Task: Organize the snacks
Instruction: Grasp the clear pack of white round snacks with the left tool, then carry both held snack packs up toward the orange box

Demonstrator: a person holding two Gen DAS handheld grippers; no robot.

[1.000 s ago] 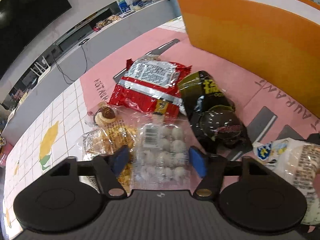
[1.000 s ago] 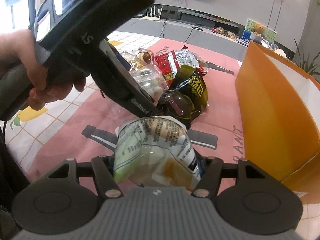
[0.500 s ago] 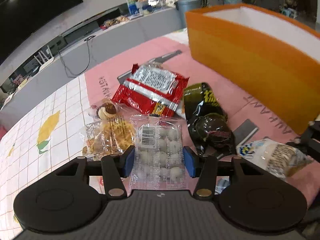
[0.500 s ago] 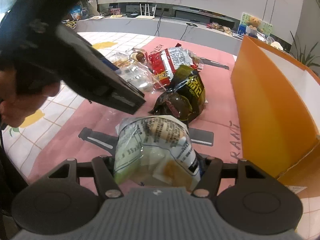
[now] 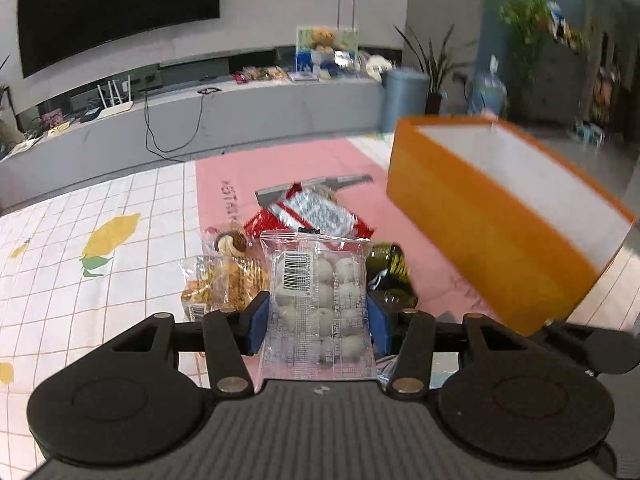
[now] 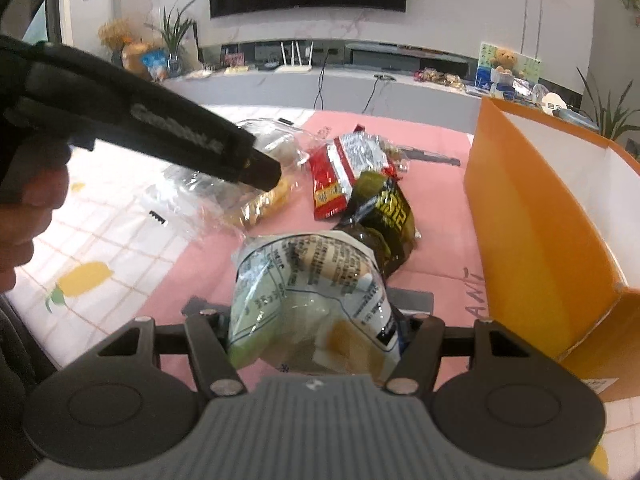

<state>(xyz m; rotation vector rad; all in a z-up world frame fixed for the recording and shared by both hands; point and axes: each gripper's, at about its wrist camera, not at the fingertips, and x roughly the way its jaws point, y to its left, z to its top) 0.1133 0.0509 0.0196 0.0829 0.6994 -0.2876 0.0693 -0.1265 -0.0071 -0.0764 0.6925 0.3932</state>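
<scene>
My left gripper (image 5: 316, 322) is shut on a clear pack of white round sweets (image 5: 318, 292), its blue pads pressing both sides, and holds it above the table. My right gripper (image 6: 314, 344) is shut on a clear bag with white and green print (image 6: 308, 300). An open orange box (image 5: 492, 216) stands to the right on the pink mat, and its white inside (image 6: 560, 168) shows in the right wrist view. A red packet (image 5: 308, 212), a dark green packet (image 6: 384, 208) and a clear bag of biscuits (image 5: 224, 276) lie on the table.
The pink mat (image 5: 240, 184) lies over a white checked cloth with yellow lemons (image 5: 112, 236). In the right wrist view the left tool's black housing (image 6: 160, 128) and a person's hand (image 6: 32, 208) cross the left side. A grey bench (image 5: 240, 120) runs behind the table.
My left gripper has closed on the pack of white sweets and lifted it off the table, rolling level as it rose. My right gripper has kept its bag and hardly moved.
</scene>
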